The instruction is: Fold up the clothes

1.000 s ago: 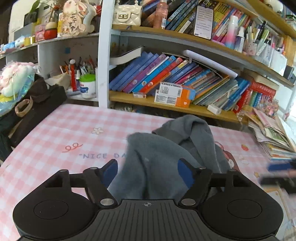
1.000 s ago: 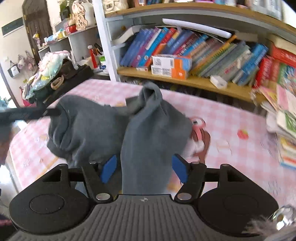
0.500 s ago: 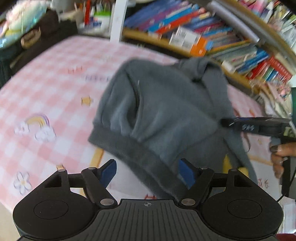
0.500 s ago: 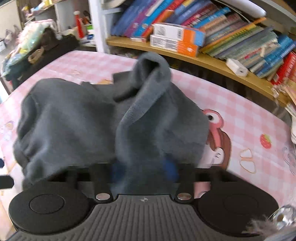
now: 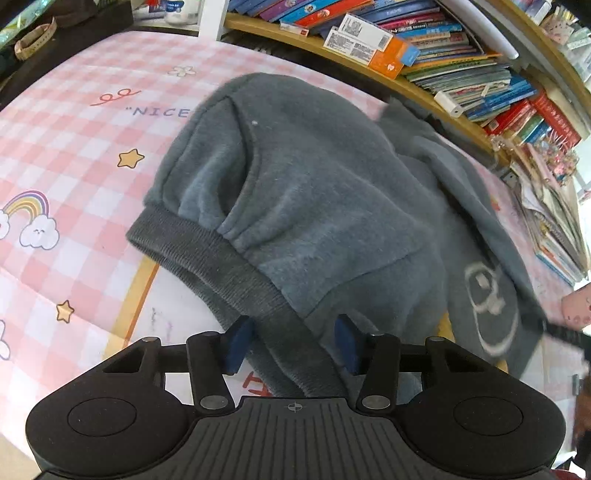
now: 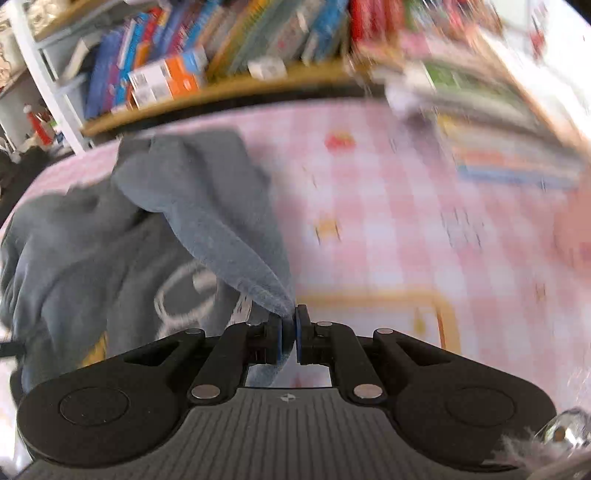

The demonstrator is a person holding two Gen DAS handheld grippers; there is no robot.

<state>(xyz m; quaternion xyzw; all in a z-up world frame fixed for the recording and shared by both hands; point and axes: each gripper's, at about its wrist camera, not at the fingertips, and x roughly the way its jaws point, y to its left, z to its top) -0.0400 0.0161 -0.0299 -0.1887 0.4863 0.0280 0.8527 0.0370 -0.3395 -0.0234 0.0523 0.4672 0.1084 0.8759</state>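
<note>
A grey sweatshirt (image 5: 314, 192) lies bunched on the pink checked tablecloth (image 5: 74, 155). A white print on it shows at the right. Its ribbed hem (image 5: 229, 273) runs down between the blue pads of my left gripper (image 5: 291, 341). The jaws are closing around the hem, and the pads stand just off the cloth. In the right wrist view, which is blurred, my right gripper (image 6: 290, 326) is shut on a fold of the sweatshirt (image 6: 236, 236) that stretches back to the heap. From the left wrist view that gripper is a dark blur (image 5: 565, 332) at the right edge.
A wooden bookshelf (image 5: 424, 48) packed with books runs along the table's far side. A stack of magazines (image 5: 554, 221) sits at the right end, and a dark bag (image 5: 55, 33) lies at the far left. Bare tablecloth (image 6: 406, 221) spreads to the right of the garment.
My left gripper has sunk towards the hem and its jaws have narrowed around it. My right gripper has shut on a fold of the sweatshirt and swung to the right with it.
</note>
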